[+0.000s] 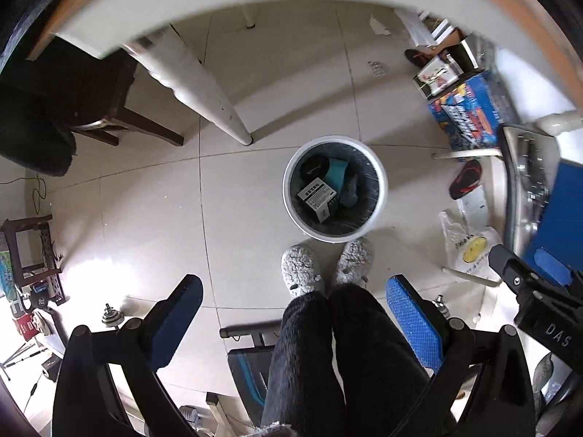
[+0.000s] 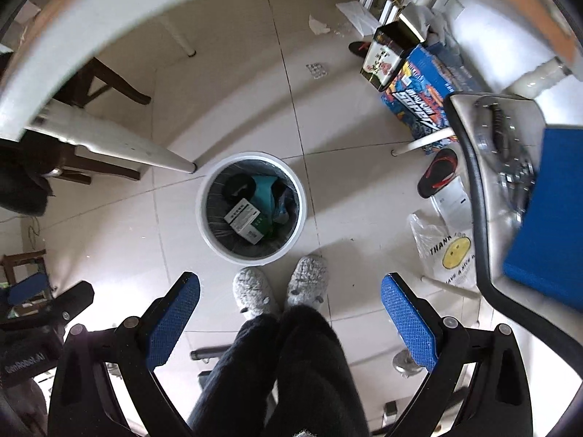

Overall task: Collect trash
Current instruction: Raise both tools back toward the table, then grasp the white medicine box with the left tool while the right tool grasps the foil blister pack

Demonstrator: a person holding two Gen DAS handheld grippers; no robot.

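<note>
A white round trash bin with a dark liner stands on the tiled floor below both grippers. Inside lie a white-and-green box, a teal item and a black item. My left gripper is open and empty, high above the floor, with the bin ahead of its fingers. My right gripper is open and empty, the bin ahead and to the left. The right gripper's body shows at the right edge of the left wrist view.
The person's legs and grey slippers stand just before the bin. A white table leg and dark chair are at left. Boxes, a black-red slipper, a plastic bag and a chair crowd the right.
</note>
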